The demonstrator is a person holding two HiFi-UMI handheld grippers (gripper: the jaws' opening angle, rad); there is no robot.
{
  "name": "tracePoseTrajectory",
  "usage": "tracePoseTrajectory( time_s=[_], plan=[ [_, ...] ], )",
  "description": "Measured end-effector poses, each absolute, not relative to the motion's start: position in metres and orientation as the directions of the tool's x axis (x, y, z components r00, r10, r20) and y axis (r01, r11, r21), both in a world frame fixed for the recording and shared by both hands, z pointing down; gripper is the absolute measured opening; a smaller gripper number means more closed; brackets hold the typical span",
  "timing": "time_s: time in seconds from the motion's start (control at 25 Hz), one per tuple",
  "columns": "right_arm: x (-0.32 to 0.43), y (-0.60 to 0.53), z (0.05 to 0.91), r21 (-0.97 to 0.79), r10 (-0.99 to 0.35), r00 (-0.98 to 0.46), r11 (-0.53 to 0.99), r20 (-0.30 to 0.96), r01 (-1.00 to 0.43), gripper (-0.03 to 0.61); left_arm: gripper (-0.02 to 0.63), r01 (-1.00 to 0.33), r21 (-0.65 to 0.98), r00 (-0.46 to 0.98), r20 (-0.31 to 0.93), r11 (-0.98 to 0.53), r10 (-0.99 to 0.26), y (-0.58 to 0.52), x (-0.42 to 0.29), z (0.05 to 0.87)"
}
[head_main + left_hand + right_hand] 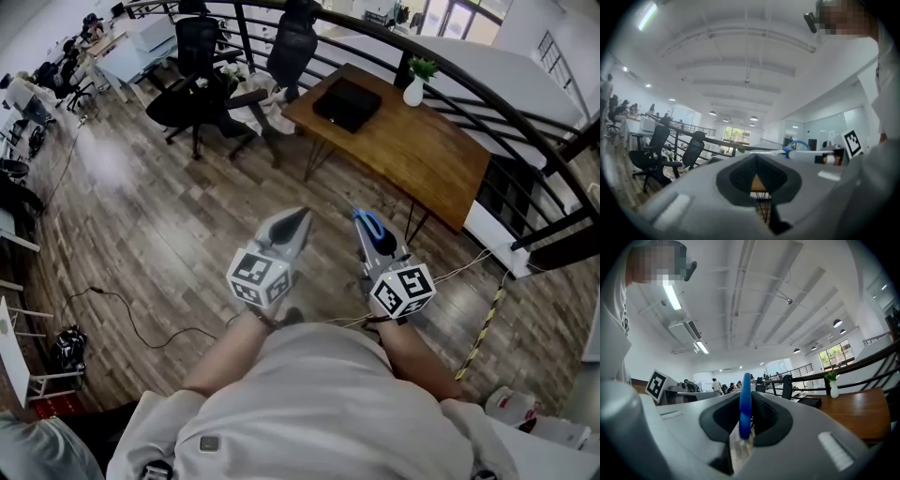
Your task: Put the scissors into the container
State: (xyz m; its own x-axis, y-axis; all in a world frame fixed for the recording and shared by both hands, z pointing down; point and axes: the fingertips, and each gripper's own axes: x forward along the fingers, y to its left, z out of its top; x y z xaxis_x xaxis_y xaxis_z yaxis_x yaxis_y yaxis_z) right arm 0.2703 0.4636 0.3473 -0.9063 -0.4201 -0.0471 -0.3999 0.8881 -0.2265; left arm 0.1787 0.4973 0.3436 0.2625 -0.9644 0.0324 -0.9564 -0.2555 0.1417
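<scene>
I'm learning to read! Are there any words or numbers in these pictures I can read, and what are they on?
None: no word or number can be read.
Left gripper and right gripper: only black-and-white square patterns, no letters.
Blue scissors in the right gripper: no print shows.
White object at lower right: too blurred to tell.

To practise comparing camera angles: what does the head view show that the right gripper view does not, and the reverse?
Head view only: the person's forearms, the right gripper's marker cube and a black cable on the floor. Right gripper view only: the ceiling lights. Both: the wooden table, its white vase, and the blue scissors handle in the right gripper.
</scene>
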Motion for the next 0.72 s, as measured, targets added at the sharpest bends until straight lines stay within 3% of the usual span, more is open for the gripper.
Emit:
tracePoseTrajectory(
  time_s=[0.72],
  plan=[
    [0.170, 0.453, 0.352, -0.258, -0.443, -0.896, 0.868, -0.020, -0.423, 0.057, 0.003, -0.936, 0.192, 0.310, 0.053, -0.295, -0.949, 0.490, 0.086, 0.359]
  ],
)
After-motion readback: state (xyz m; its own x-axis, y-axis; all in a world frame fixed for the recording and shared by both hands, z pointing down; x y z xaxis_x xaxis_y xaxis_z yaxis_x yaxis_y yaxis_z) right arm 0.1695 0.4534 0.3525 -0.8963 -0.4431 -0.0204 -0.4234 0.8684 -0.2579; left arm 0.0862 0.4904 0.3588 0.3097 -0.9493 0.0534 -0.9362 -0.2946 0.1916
